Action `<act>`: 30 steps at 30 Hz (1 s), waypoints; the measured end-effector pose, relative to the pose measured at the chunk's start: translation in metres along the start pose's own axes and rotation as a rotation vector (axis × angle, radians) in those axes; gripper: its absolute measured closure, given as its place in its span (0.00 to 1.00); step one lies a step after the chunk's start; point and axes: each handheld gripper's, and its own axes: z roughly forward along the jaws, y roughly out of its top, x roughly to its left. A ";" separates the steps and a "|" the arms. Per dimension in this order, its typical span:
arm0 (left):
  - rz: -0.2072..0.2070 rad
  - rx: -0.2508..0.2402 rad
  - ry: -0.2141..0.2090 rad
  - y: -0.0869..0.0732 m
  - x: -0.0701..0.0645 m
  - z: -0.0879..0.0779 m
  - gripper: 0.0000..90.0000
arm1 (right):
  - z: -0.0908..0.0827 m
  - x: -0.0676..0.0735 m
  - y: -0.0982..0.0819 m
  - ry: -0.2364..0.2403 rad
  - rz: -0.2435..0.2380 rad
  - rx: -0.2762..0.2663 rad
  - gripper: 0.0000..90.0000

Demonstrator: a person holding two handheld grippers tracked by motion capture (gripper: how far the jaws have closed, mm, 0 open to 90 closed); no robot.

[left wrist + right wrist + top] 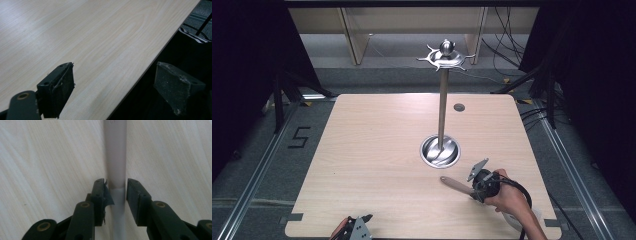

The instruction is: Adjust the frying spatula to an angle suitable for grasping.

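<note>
Right gripper (118,192) clamps utensil handle (115,157), table (377,150)

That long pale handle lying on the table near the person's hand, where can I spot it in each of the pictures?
High view: the utensil handle lies low right on the wooden table, running into the right gripper.
Right gripper view: it runs straight up the middle, between the two black jaws.
Left gripper view: tabletop and open left gripper.
Shared landmark: the pale wood grain.

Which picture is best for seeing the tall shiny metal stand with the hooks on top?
The high view: the tall silver metal stand rises whole from its round base to the hooked crown. The two gripper views look at bare tabletop and a pale handle instead.
</note>
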 end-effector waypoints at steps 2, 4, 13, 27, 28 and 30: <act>-0.006 -0.004 -0.003 0.000 0.000 0.000 0.17 | 0.001 0.000 0.001 -0.004 0.003 0.015 0.77; -0.006 -0.004 -0.003 0.000 0.000 0.000 0.17 | 0.002 -0.001 0.003 0.013 0.001 0.022 0.78; -0.003 -0.019 0.017 0.000 -0.001 0.001 0.17 | 0.005 -0.004 0.007 0.018 -0.017 0.064 0.83; 0.003 -0.010 0.004 0.000 0.001 -0.001 0.17 | -0.001 0.000 0.009 -0.062 -0.071 0.015 0.84; -0.012 -0.013 -0.005 0.000 0.000 -0.001 0.17 | -0.003 -0.001 0.008 -0.070 -0.071 0.006 0.84; -0.011 -0.013 -0.005 0.000 0.000 -0.001 0.17 | -0.008 -0.002 0.007 -0.071 -0.072 -0.024 0.84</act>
